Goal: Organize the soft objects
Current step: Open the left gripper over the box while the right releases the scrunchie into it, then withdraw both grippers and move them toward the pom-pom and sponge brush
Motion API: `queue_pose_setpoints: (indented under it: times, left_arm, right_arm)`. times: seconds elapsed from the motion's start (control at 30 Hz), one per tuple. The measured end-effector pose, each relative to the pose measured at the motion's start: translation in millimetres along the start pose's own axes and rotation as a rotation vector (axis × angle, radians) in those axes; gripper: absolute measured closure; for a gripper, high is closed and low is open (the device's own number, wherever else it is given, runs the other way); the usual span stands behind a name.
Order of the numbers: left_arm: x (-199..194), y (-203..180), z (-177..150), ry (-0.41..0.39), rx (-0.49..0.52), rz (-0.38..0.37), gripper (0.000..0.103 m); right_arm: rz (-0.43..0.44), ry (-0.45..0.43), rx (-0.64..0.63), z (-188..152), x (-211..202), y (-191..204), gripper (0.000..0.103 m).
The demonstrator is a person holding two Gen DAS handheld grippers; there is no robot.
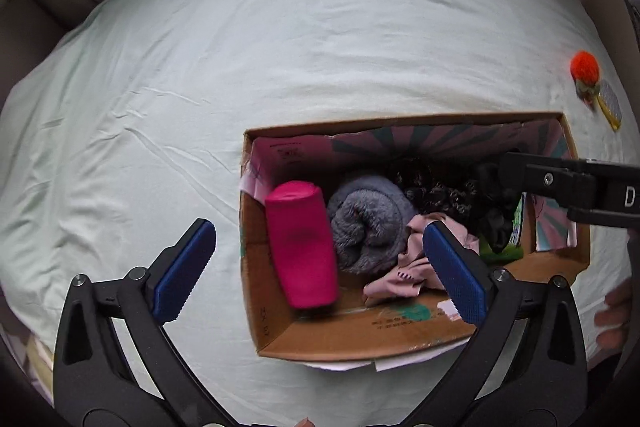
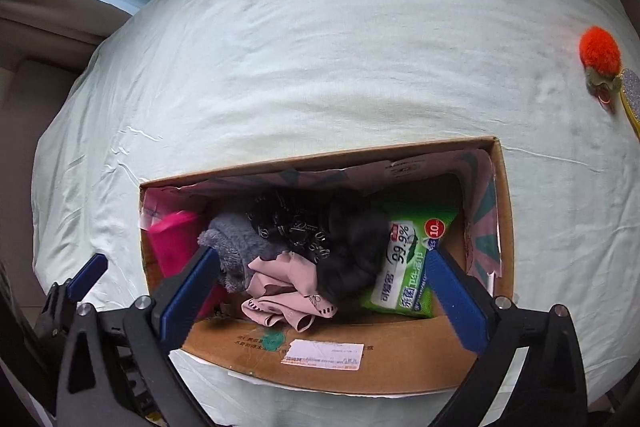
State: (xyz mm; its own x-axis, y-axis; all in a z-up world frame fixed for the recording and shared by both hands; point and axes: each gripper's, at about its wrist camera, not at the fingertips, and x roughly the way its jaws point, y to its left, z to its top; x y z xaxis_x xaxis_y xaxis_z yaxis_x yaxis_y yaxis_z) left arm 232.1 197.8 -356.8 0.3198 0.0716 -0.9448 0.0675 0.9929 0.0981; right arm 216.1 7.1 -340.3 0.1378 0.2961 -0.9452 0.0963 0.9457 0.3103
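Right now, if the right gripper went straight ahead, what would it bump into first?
Probably the black fabric bundle inside the cardboard box, beside the pink cloth. The right gripper is open and empty; depth is uncertain.

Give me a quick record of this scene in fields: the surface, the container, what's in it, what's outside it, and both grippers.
surface: pale green bedsheet
container: open cardboard box
inside box: pink roll, grey fleece roll, pink garment, black fabric, wet wipes pack
outside box: orange pompom on the sheet
left gripper: open, holding nothing
right gripper: open, above the box
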Motion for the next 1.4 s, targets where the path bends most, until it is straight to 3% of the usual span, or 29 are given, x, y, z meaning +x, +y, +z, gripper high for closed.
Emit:
queue_pose_setpoints:
  times: [0.23,0.53,0.93,1.4]
  left_arm:
    - [-4,11,-10,0.023,-0.039,-0.008,0.0]
    - [-33,22,-18,-0.026,-0.08,-0.032,0.0]
    - [-119,34,-31,-0.146,-0.125,-0.091,0.0]
    - [-230,31,-44,-0.326,-0.127,-0.138,0.0]
  right_arm:
    - [-0.002,-0.015,-0.018,-5,-2,2,0.001]
    - [-0.01,-0.088,-0.075,-17,-30,14,0.001]
    - [-0.076,-0.279,-0.204,-55,-122,41,0.001]
    - [-0.148,-0.543,-0.223,-122,-243,35,0.0]
